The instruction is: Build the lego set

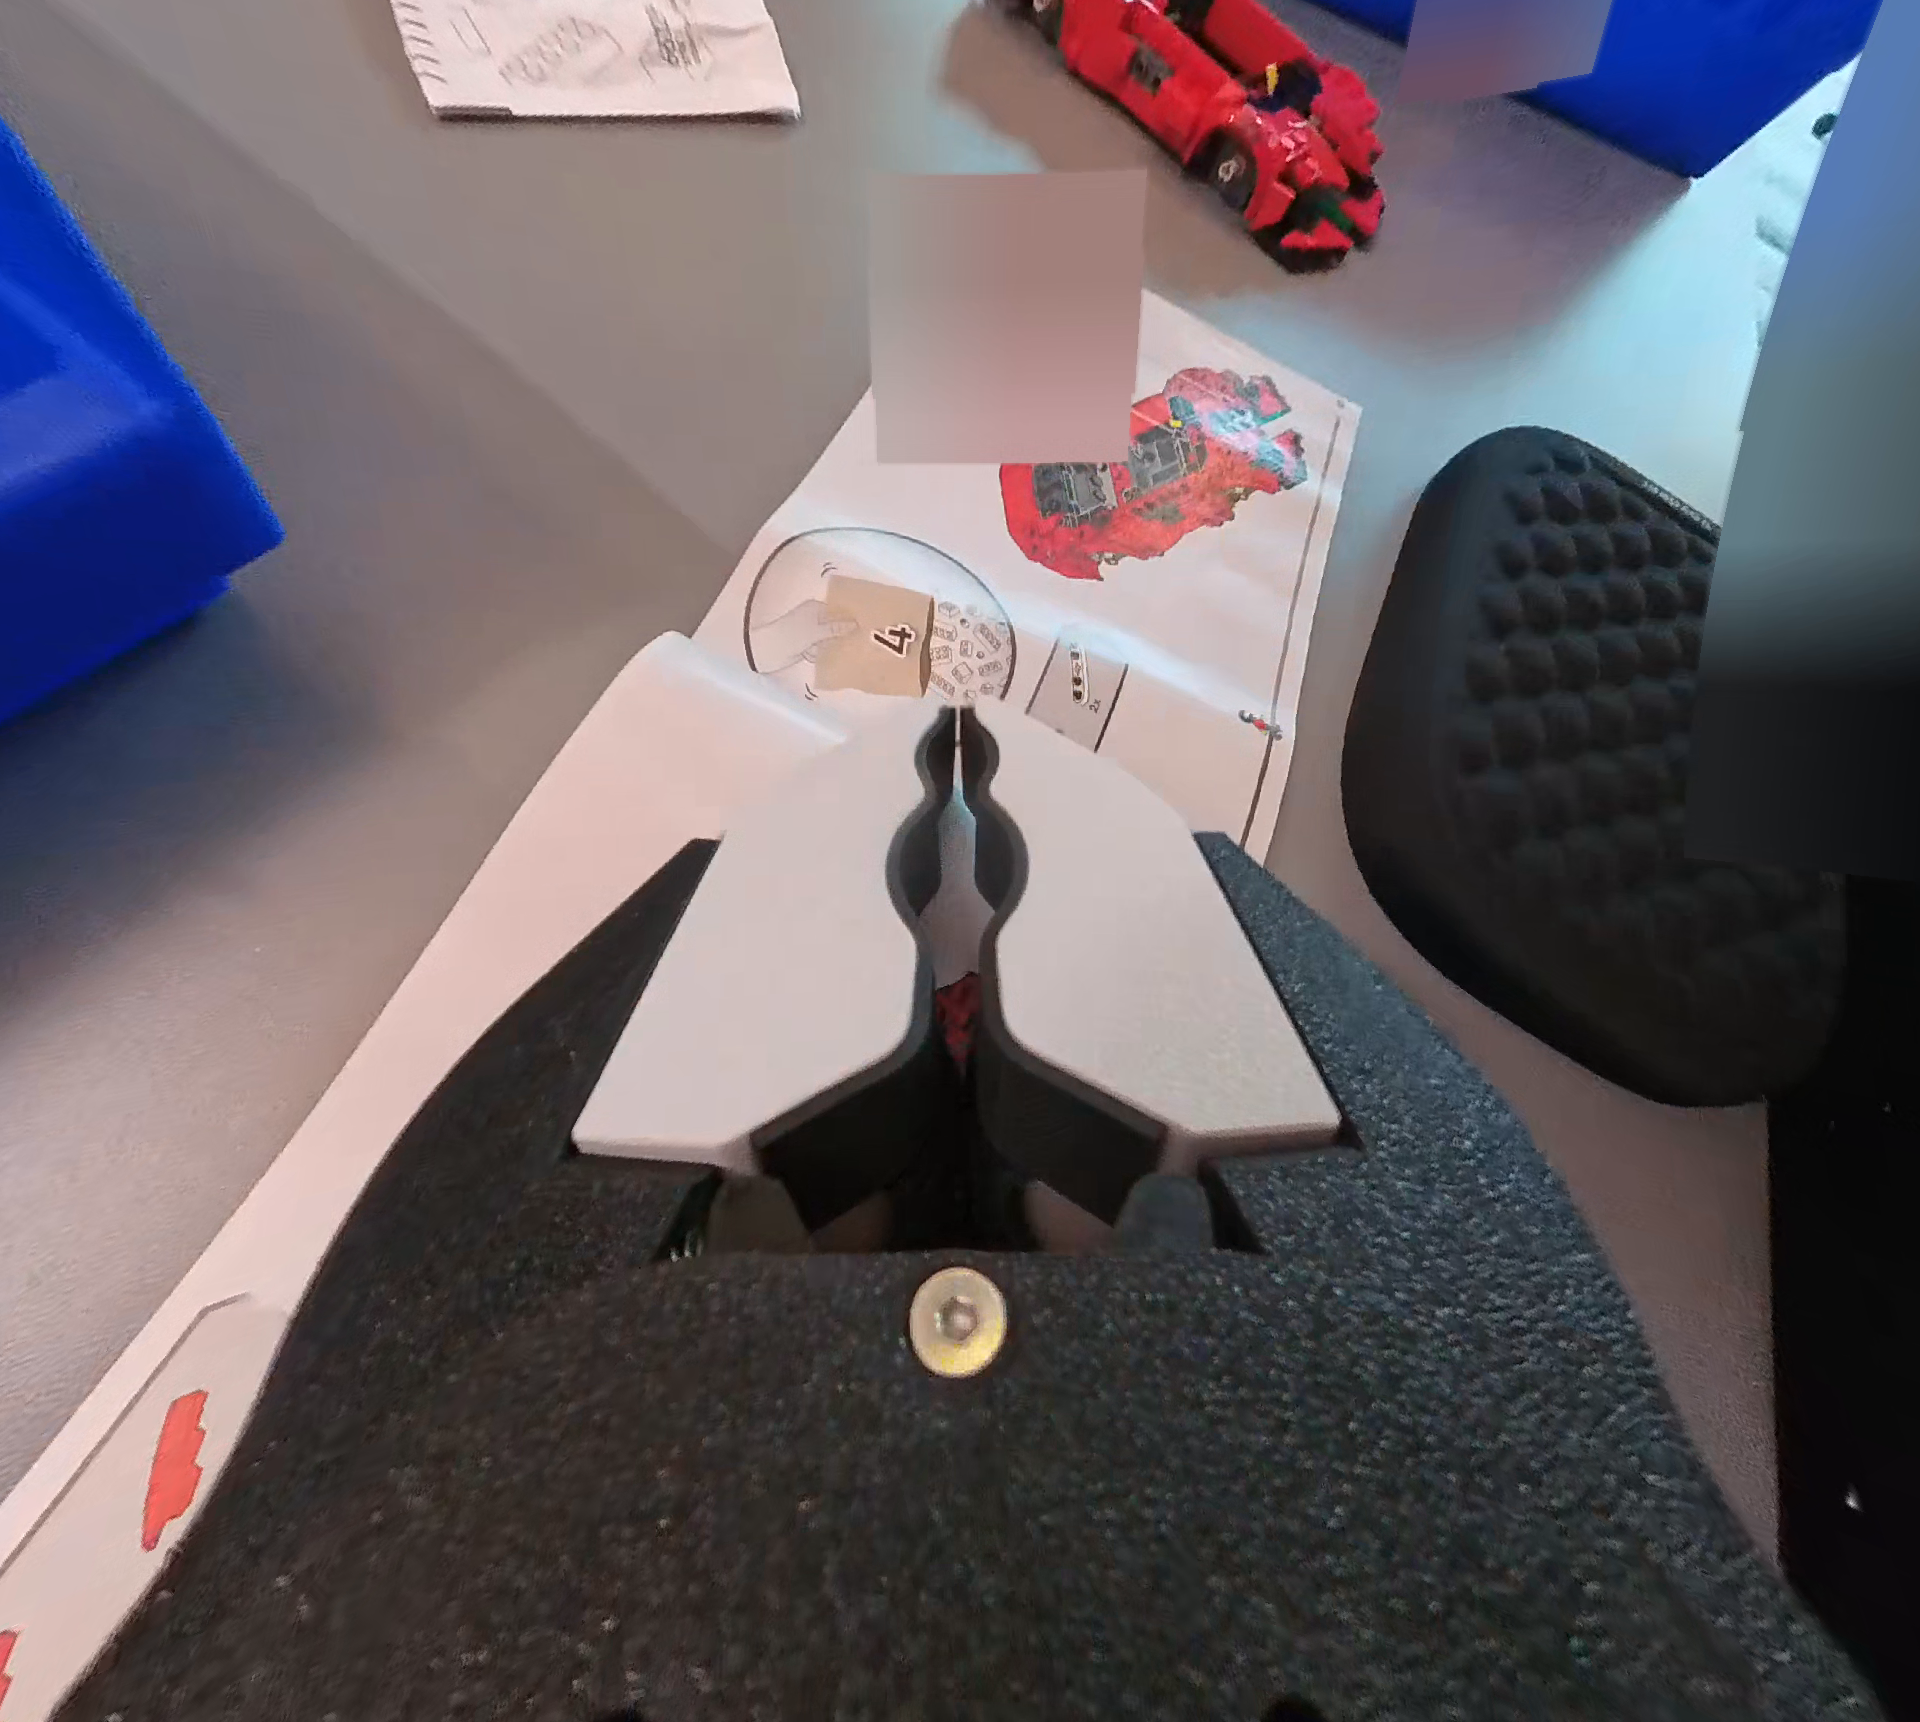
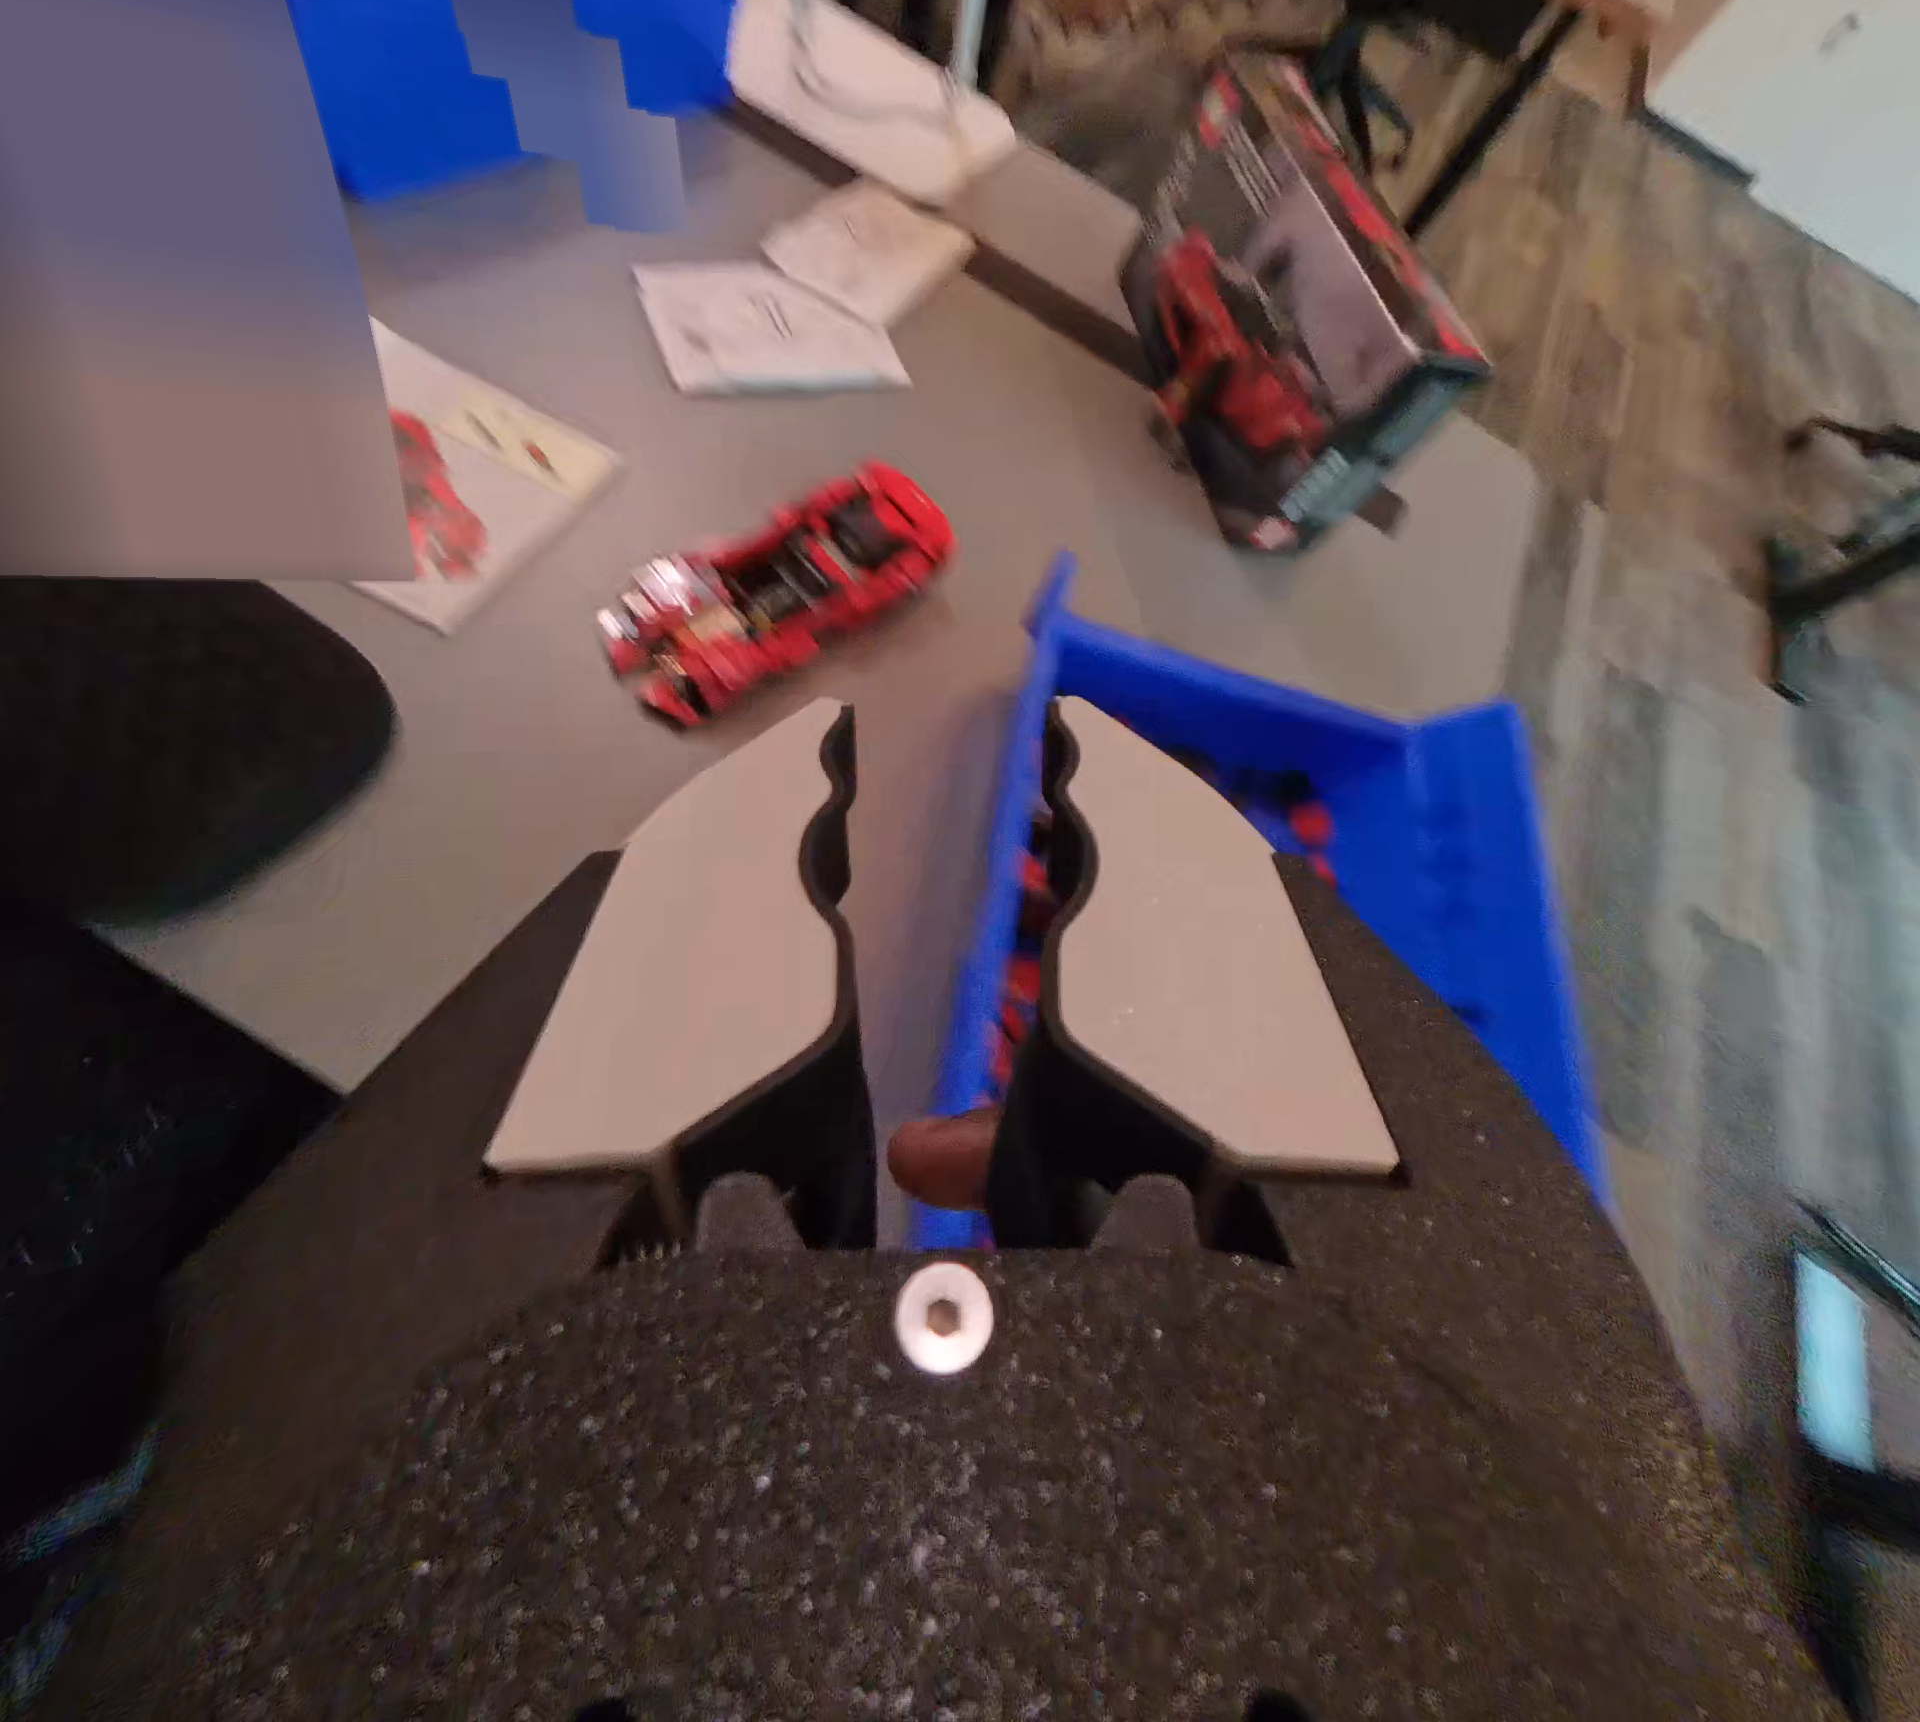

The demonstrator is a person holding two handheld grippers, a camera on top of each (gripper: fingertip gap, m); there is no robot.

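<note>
Lego car (image 1: 1184, 46), red and partly built, sits on the grey counter (image 1: 582, 301) well ahead of the left gripper (image 1: 958, 716) and a little to its right. That gripper's jaws are clenched tip to tip over the open instruction booklet (image 1: 1195, 633); I cannot tell whether they pinch the page. A black textured pad (image 1: 1538, 758) lies just right of them. The right gripper (image 2: 951, 716) hangs with its jaws released and nothing between them, above the near wall of a blue bin (image 2: 1455, 841) with red pieces inside. From there the car (image 2: 779, 592) is ahead and left, the set's box (image 2: 1309, 322) farther ahead to the right.
</note>
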